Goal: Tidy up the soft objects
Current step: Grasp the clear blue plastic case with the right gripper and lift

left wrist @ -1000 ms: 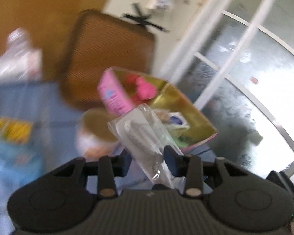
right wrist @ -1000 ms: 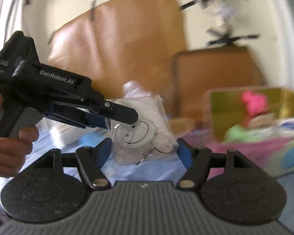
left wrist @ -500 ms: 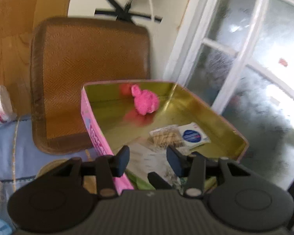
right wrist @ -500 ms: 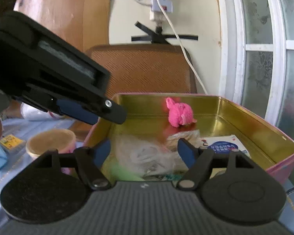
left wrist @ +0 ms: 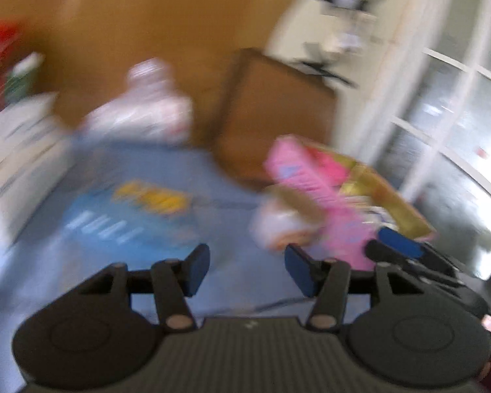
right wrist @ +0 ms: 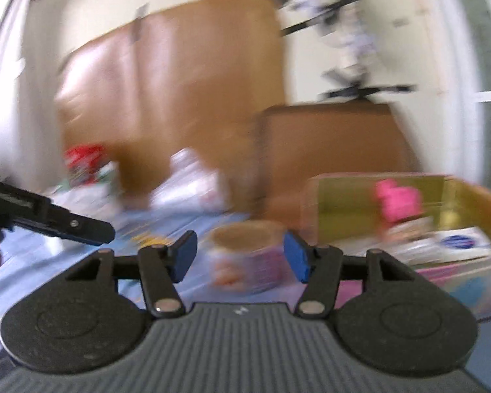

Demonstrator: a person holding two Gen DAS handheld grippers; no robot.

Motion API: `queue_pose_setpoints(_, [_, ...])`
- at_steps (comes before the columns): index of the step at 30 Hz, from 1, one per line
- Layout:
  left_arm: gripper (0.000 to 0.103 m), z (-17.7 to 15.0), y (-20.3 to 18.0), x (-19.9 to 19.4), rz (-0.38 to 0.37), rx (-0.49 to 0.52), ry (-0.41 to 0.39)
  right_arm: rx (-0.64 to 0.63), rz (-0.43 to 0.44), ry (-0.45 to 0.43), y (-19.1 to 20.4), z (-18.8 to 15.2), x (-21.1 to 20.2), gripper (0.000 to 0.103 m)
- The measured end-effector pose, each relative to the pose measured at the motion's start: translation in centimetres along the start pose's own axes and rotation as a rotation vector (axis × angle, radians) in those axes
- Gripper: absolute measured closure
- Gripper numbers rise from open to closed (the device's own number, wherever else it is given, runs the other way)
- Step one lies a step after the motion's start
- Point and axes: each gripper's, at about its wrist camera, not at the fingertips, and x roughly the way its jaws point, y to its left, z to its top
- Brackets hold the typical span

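Surface: blue cloth-covered bench (left wrist: 121, 177), blurred in both views, with a brown wooden panel (right wrist: 186, 75) behind it.
Tin: pink rectangular tin with gold inside (right wrist: 350, 203) at the bench's right, a brown woven mat (right wrist: 330, 137) standing behind it.
Soft things: fluffy pink toy (right wrist: 397, 199) lies inside the tin near its back wall; white packets (right wrist: 455, 244) lie in front of it.
Tub: round pale cup with a tan lid (right wrist: 248, 255) just left of the tin.
Left gripper (left wrist: 247, 270): jaws wide apart, empty, over bare cloth.
Right gripper (right wrist: 240, 255): jaws wide apart, holding nothing, framing the cup.
Other: blue and yellow flat packet (left wrist: 131, 209) on the cloth.
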Motion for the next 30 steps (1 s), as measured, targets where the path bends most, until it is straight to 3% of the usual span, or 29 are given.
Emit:
queue_pose_setpoints(3, [0.051, -1.5, 5.1, -1.7, 0.096, -0.142, 0.002, -0.038, 0.099, 0.096, 2.9, -0.2, 2.6, 0.042])
queue_pose_setpoints(7, [0.051, -2.5, 9.3, -3.4, 0.124, -0.286, -0.012, -0.092, 0.197, 0.185, 6.4, -0.1, 6.1, 0.039])
queue_pose_setpoints(10, [0.051, -2.9, 10.4, -4.1, 0.103, -0.322, -0.029, -0.141, 0.228, 0.236, 8.6, 0.2, 9.0, 0.025])
queue_pose_setpoints(15, [0.051, -2.9, 9.8, -3.8, 0.105, -0.315, -0.029, -0.218, 0.222, 0.315, 10.9, 0.4, 13.3, 0.024])
queue_pose_setpoints(18, [0.046, -3.0, 9.9, -3.8, 0.097, -0.326, -0.026, -0.245, 0.222, 0.371, 11.4, -0.2, 15.0, 0.028])
queue_pose_setpoints(19, [0.043, -3.0, 9.8, -3.8, 0.092, -0.331, -0.024, -0.244, 0.220, 0.396, 11.5, -0.5, 15.3, 0.042])
queue_pose_setpoints(23, [0.027, -2.7, 9.5, -3.7, 0.071, -0.342, -0.012, -0.174, 0.254, 0.411, 11.6, -0.8, 12.8, 0.046])
queue_pose_setpoints(30, [0.026, -2.5, 7.5, -1.6, 0.024, -0.336, 0.038, -0.127, 0.306, 0.402, 12.3, -3.1, 6.1, 0.046])
